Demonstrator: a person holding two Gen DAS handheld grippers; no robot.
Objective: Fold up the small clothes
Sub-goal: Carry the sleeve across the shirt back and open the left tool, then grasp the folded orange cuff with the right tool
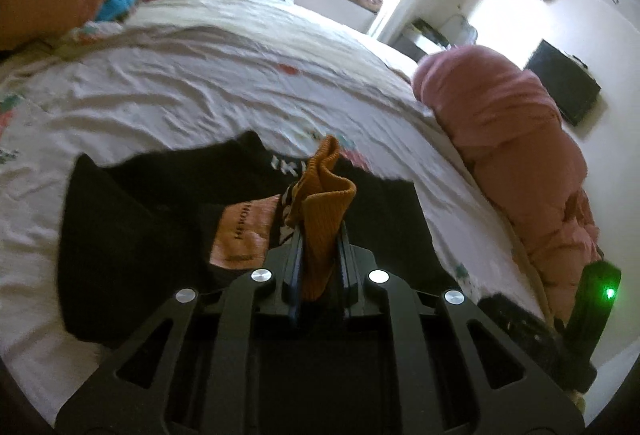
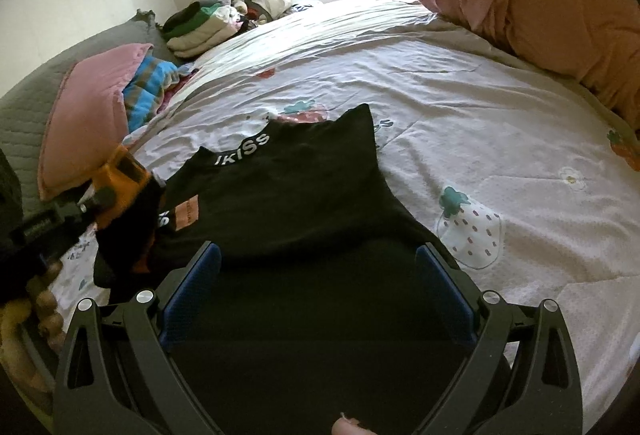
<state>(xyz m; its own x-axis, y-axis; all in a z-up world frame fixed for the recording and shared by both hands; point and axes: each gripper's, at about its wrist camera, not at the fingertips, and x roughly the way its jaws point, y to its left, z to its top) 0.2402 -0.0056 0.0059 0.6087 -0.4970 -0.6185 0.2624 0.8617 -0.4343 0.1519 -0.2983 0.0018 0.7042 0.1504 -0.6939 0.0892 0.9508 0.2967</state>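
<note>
While left claw (image 1: 318, 235) pinches orange cuff (image 1: 324, 195) — right claw (image 2: 318, 275) gapes; black shirt (image 2: 288, 187)

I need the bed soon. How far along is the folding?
Early. Done: only the folded stack by the wall. In hand: the left hand-held gripper pinches an orange cuff of the black garment; the right hand-held gripper is open. Left: the garment lies unfolded.

Ribbed orange knit cuff (image 1: 324, 195), matt black cloth garment (image 2: 288, 191), wrinkled cotton bedsheet (image 2: 460, 107)
</note>
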